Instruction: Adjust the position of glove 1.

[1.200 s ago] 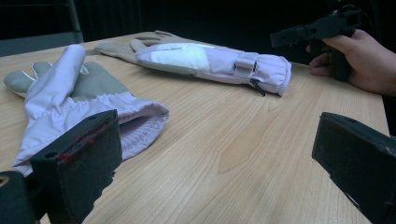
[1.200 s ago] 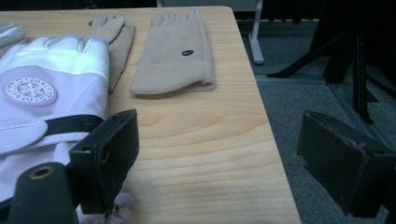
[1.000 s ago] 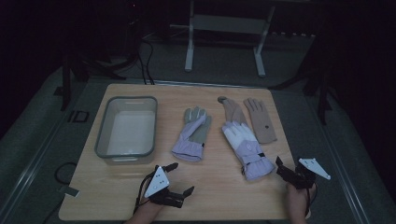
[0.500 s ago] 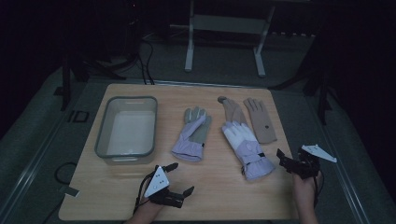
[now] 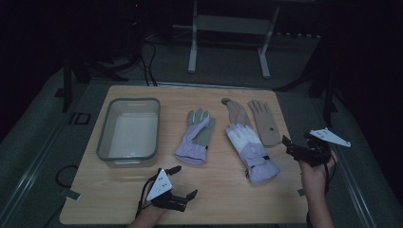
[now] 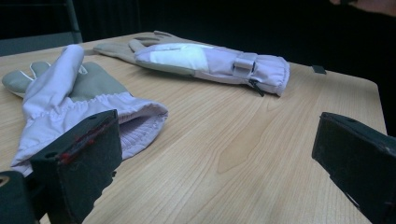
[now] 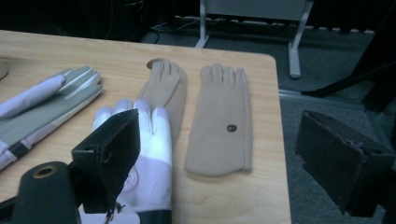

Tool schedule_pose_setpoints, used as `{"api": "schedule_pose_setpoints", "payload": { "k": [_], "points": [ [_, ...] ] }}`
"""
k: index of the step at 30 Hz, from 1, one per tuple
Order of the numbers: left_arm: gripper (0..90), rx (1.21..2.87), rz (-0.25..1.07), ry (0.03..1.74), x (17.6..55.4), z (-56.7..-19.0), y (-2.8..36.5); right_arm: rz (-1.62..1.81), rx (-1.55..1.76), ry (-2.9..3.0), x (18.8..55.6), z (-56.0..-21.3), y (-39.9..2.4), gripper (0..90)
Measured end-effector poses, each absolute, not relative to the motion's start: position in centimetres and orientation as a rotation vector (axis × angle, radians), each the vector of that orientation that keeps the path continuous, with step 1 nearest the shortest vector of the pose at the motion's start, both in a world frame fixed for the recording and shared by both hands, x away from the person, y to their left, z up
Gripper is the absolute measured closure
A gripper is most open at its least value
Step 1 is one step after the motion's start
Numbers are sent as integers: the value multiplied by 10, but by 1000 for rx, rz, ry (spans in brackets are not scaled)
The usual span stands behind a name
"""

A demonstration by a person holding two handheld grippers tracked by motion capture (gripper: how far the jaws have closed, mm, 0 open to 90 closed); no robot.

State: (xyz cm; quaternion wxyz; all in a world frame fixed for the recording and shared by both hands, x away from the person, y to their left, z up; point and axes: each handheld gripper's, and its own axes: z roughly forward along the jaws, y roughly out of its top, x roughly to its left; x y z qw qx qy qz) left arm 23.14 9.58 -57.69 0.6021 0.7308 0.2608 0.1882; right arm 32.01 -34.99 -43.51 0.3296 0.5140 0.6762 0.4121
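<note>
Two lavender winter gloves lie mid-table: one [image 5: 195, 137] palm up, the other [image 5: 249, 147] back up, overlapping a tan glove [image 5: 236, 114]. A second tan glove [image 5: 264, 122] lies flat to its right. My left gripper [image 5: 184, 181] rests open near the front edge, its jaws facing the palm-up glove's cuff [image 6: 74, 98], with the other lavender glove [image 6: 210, 63] beyond. My right gripper [image 5: 290, 147] hovers open by the right edge, empty. Its view looks along the flat tan glove [image 7: 224, 126], past the white-backed lavender glove [image 7: 149, 154].
A grey-rimmed translucent bin [image 5: 102, 142] stands on the left part of the wooden table [image 5: 228, 204]. A metal stand's legs [image 5: 192, 42] rise from the dark floor behind. The table's right edge [image 7: 280, 140] runs just beside the tan glove.
My right gripper has lifted from the front right corner and moved forward along the right edge, toward the tan glove. The left gripper and the gloves have stayed put.
</note>
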Motion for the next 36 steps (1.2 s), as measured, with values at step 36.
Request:
{"api": "schedule_pose_setpoints", "payload": {
  "k": [36],
  "points": [
    [19, 1693, 434, 598, 231, -577, 96, 1122, 1166, 2151, 375, -406, -224, 138]
  ]
}}
